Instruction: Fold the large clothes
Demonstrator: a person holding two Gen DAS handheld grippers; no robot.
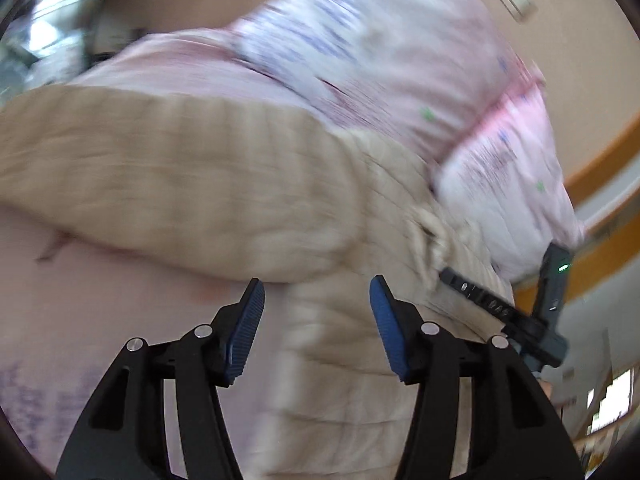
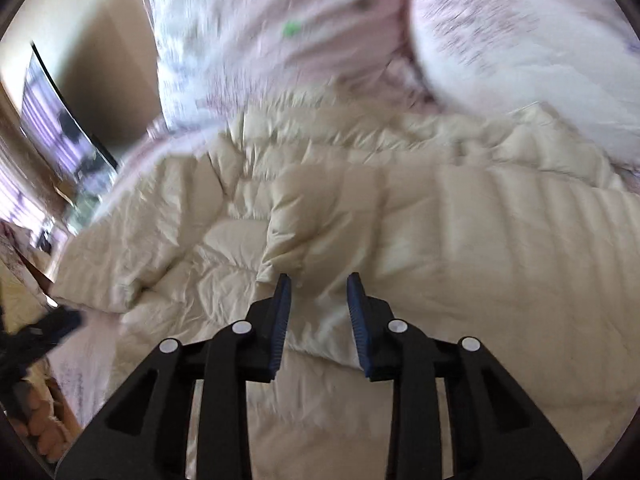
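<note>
A cream quilted puffer jacket [image 2: 360,208] lies spread on a pink bed sheet [image 1: 120,320]; it also shows in the left wrist view [image 1: 200,184], blurred. My left gripper [image 1: 316,296] is open and empty, just above the jacket's edge where it meets the sheet. My right gripper [image 2: 318,292] is open and empty, close over a raised fold of the jacket. The right gripper's body [image 1: 532,312] shows in the left wrist view at the jacket's right side.
Pink and white patterned pillows [image 1: 380,60] lie beyond the jacket, also in the right wrist view [image 2: 500,32]. A beige wall and an orange wooden bed frame [image 1: 600,152] are on the right. A dark screen [image 2: 60,120] stands at the left by the bed.
</note>
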